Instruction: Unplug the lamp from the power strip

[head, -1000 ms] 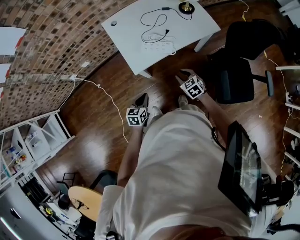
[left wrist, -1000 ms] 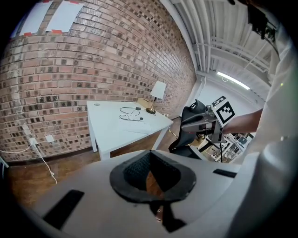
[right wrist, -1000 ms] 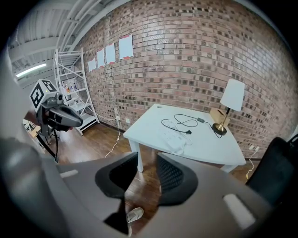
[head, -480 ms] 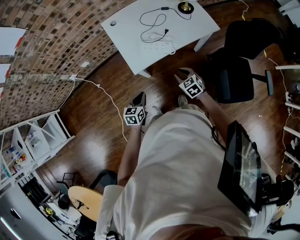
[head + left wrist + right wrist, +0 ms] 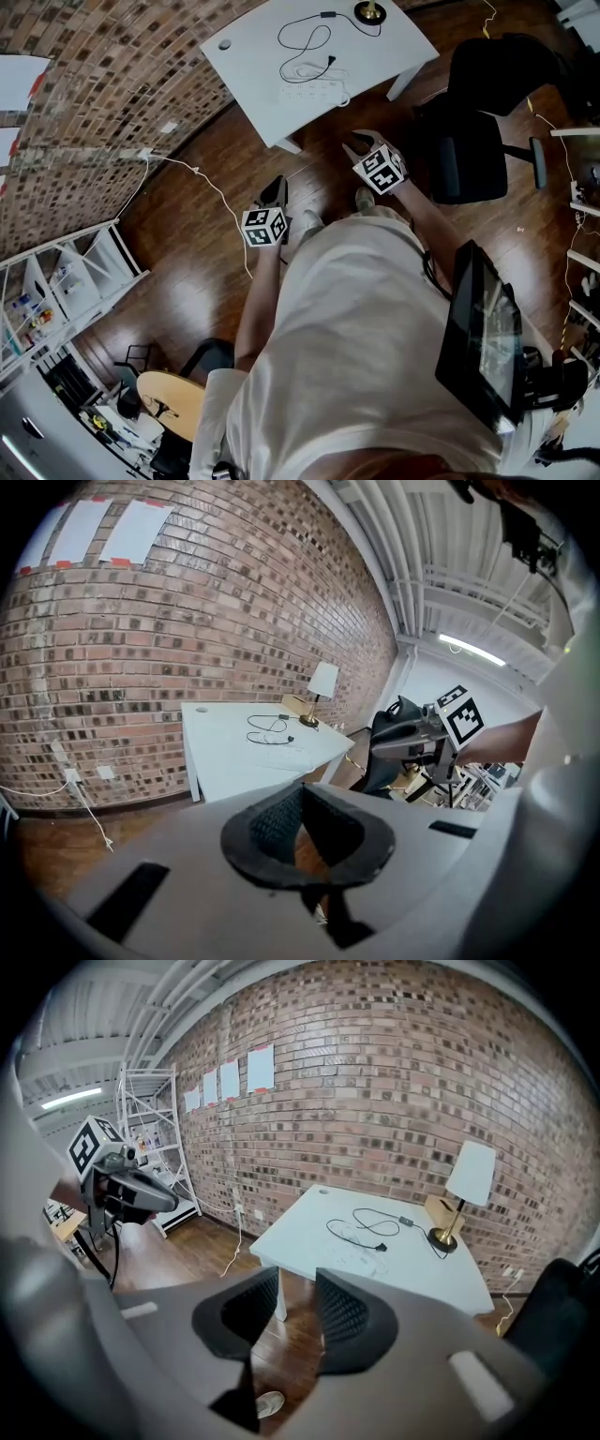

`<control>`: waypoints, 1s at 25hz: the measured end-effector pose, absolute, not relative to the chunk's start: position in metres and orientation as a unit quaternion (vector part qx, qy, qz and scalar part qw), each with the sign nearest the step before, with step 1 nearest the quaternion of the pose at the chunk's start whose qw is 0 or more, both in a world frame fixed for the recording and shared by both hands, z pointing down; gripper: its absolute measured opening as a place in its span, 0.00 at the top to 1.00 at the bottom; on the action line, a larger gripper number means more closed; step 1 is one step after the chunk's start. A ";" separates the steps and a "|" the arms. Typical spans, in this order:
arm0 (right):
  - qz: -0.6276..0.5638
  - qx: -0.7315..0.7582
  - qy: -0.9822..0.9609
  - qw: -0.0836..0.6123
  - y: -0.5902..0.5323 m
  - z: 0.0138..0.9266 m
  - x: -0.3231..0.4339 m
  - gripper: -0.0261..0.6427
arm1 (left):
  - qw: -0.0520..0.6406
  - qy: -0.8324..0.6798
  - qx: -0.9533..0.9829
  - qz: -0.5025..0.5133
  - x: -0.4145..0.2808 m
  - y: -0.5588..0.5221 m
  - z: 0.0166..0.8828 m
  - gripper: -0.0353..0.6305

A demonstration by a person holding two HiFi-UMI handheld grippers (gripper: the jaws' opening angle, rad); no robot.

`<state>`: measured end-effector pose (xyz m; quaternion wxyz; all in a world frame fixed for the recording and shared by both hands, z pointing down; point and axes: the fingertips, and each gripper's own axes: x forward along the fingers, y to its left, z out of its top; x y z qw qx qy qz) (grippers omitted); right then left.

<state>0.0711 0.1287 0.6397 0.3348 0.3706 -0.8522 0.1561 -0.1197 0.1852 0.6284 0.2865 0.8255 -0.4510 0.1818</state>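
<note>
The power strip lay flat on the white desk, toward the edge nearest the person. Its long axis ran crosswise to the line along which both tools pointed. The black plug sat at the strip's far side, touching it or just beside it. No view was sharp enough to tell whether its prongs were seated in a socket. From the plug the black cord looped over the desk top and ran to the lamp, which stood upright at the far corner by the brick wall.

Both tools were held over the wooden floor, well short of the desk and pointing toward it, so the strip lay ahead of them. The right tool was the nearer of the two. It stood almost in line with the plug, with its jaws apart and nothing between them. The left tool was lower in the head view and farther from the desk. Its pads met at the tips and held nothing.

The right hand looked better placed to reach the plug. The closed left tool could press down on the strip. The person would have to step closer first.
</note>
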 end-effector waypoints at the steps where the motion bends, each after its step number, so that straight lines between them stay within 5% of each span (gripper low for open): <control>1: 0.157 0.368 -0.852 0.338 0.130 0.642 0.070 0.78 | 0.289 -0.449 0.825 0.186 -0.118 0.187 0.633 0.94; 25: 0.154 0.321 -0.858 0.371 0.155 0.664 0.066 0.81 | 0.301 -0.437 0.817 0.224 -0.101 0.208 0.665 0.94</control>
